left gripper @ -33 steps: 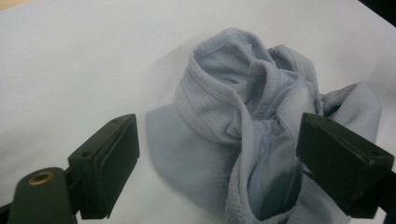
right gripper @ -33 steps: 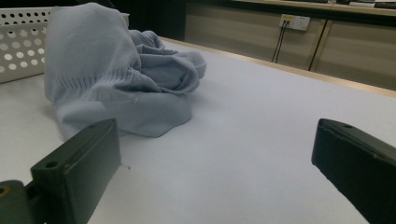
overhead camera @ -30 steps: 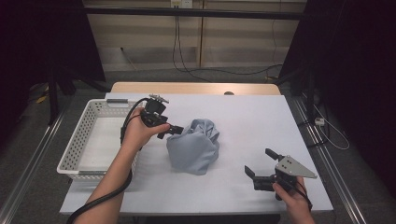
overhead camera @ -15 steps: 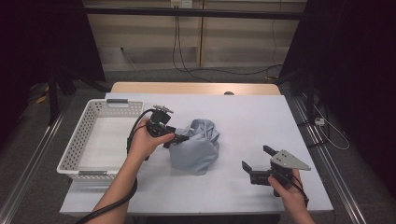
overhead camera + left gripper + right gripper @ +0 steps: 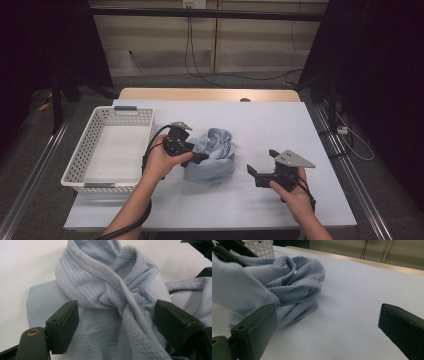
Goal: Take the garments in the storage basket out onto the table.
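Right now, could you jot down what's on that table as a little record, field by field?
surface: white table
garment: crumpled light-blue knitted cloth near the table's middle, ribbed hem on top
container: white perforated basket at the table's left edge, nothing visible inside
left hand-held gripper: jaws open, one on each side of a fold of the cloth, not yet closed
right hand-held gripper: jaws open, low over bare table to the right of the cloth, apart from it
likely next move: left jaws close on the fold
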Demonstrator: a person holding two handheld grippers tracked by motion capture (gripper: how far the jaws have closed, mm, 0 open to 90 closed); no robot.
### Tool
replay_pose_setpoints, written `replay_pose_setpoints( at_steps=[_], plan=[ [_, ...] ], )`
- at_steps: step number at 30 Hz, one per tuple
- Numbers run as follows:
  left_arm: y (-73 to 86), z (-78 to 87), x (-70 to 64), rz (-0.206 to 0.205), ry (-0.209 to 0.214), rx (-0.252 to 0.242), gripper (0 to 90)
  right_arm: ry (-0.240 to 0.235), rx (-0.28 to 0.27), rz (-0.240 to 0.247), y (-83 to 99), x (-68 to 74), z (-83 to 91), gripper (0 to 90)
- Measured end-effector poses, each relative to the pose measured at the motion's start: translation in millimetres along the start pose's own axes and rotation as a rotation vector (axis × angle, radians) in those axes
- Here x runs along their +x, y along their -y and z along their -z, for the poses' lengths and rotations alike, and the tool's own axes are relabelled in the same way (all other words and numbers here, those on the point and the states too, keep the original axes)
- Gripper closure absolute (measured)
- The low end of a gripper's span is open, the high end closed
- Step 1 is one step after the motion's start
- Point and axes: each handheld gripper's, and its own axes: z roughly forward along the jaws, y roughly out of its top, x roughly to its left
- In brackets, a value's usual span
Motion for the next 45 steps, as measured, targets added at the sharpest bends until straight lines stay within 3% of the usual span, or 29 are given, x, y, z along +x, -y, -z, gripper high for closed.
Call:
replay_pose_setpoints(
  at_steps=[4,10,18,23,34,37,39,42,45],
  plan=[
    [2.2,-4.2,-1.6,-0.004,0.0,0.004,19.4,-0.042,0.011,-0.022,-8.6,1.5,-9.8,3.6],
    [4.9,-8.6,-4.1,-0.019,-0.006,0.005,18.5,-0.068,0.03,-0.042,-23.4,6.6,-27.5,7.6],
    [8.6,-14.1,-4.4,-0.02,0.002,0.005,17.4,-0.1,0.047,-0.032,-39.2,14.0,-48.4,14.4],
    [9.9,-14.0,-5.5,-0.025,-0.004,0.001,16.9,-0.132,0.033,-0.06,-45.4,18.9,-60.3,19.9],
    [14.1,-17.2,-8.4,-0.03,-0.008,0.005,16.6,-0.172,0.065,-0.101,-48.4,25.9,-75.9,34.4],
    [14.3,-18.6,-10.2,-0.041,-0.011,0.013,16.5,-0.202,0.116,-0.102,-45.8,29.0,-80.0,45.1],
    [14.4,-19.1,-11.0,-0.044,-0.013,0.011,16.6,-0.215,0.143,-0.105,-44.7,30.0,-81.8,61.0],
    [14.5,-18.4,-11.7,-0.046,-0.009,0.008,16.5,-0.242,0.165,-0.1,-44.6,28.9,-80.1,77.2],
    [13.8,-16.0,-12.3,-0.048,-0.001,-0.011,16.1,-0.237,0.16,-0.076,-47.4,26.3,-73.1,81.7]
  ],
)
